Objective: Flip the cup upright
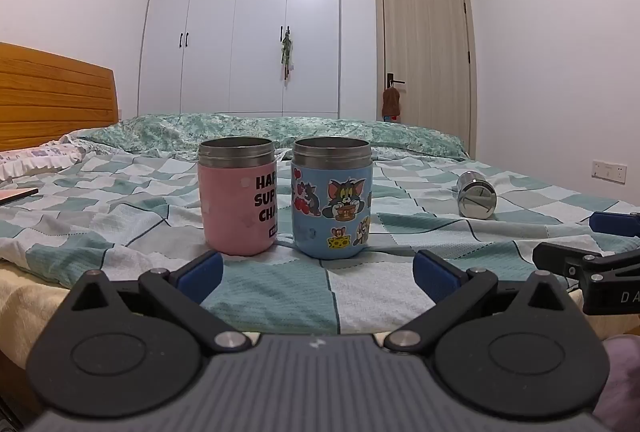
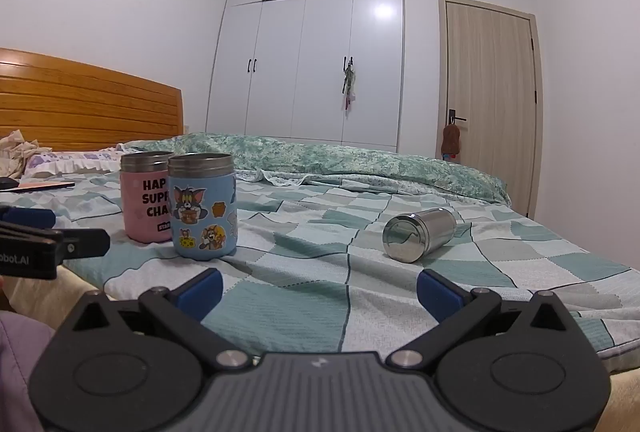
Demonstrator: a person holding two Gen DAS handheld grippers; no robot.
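A shiny steel cup [image 2: 418,234] lies on its side on the checked bedspread, base toward me; it also shows in the left wrist view [image 1: 477,199] at the right. A pink cup [image 1: 238,196] and a blue cartoon cup [image 1: 331,197] stand upright side by side; both show in the right wrist view, pink [image 2: 145,196] and blue [image 2: 202,205]. My left gripper [image 1: 316,278] is open and empty, just short of the two upright cups. My right gripper [image 2: 318,290] is open and empty, short of the lying cup.
The bed [image 2: 312,296] has a rumpled green quilt [image 2: 340,155] at the back and a wooden headboard [image 2: 80,99] at left. A flat dark object [image 2: 44,185] lies near the pillow. A wardrobe [image 1: 244,23] and a door [image 1: 426,51] stand behind.
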